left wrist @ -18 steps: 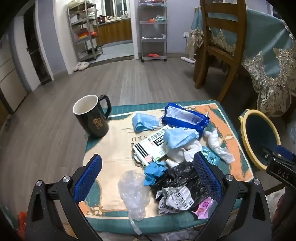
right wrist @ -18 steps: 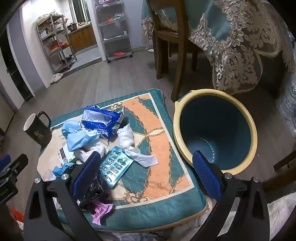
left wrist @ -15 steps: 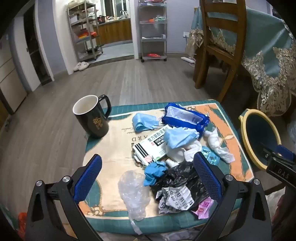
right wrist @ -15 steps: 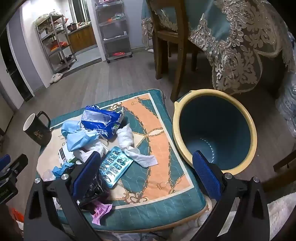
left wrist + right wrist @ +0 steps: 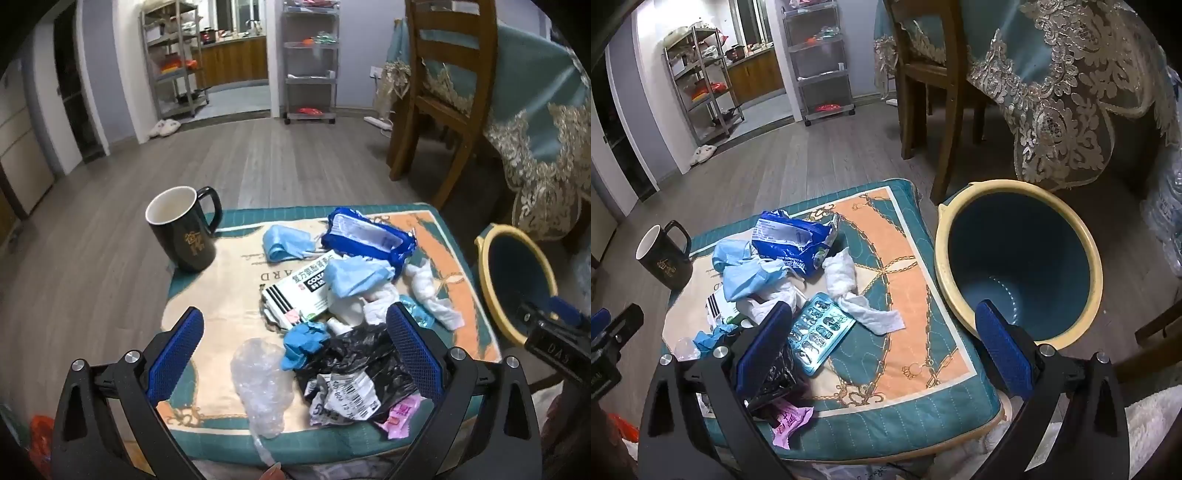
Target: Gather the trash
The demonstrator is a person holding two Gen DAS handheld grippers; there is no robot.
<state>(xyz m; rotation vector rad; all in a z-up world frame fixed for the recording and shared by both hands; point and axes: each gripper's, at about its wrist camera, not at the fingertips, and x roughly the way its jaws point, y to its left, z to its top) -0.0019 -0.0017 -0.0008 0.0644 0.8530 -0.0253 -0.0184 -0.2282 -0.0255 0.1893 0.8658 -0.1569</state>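
Both tools hang above the near edge of the cushioned worktop (image 5: pixel 886 410), tilted down toward the litter, a stance that suits choosing a first piece. The left tool (image 5: pixel 295 354) has its jaws wide apart with nothing between the pads, framing the black plastic bag (image 5: pixel 354 354) and the clear crumpled wrap (image 5: pixel 260 384) at the near edge. The right tool (image 5: pixel 882 347) is equally spread and empty, sitting over the near right corner. The trash is heaped left of centre: blue masks (image 5: pixel 356 277), a medicine box (image 5: pixel 295 295), a blue wipes pack (image 5: pixel 792 243), tissues and a blister sheet (image 5: pixel 820 332). The bin (image 5: pixel 1019 186) stands on the floor touching the right edge, mouth open, so drops there look short. The black mug (image 5: pixel 183 230) at the far left corner probably stays.
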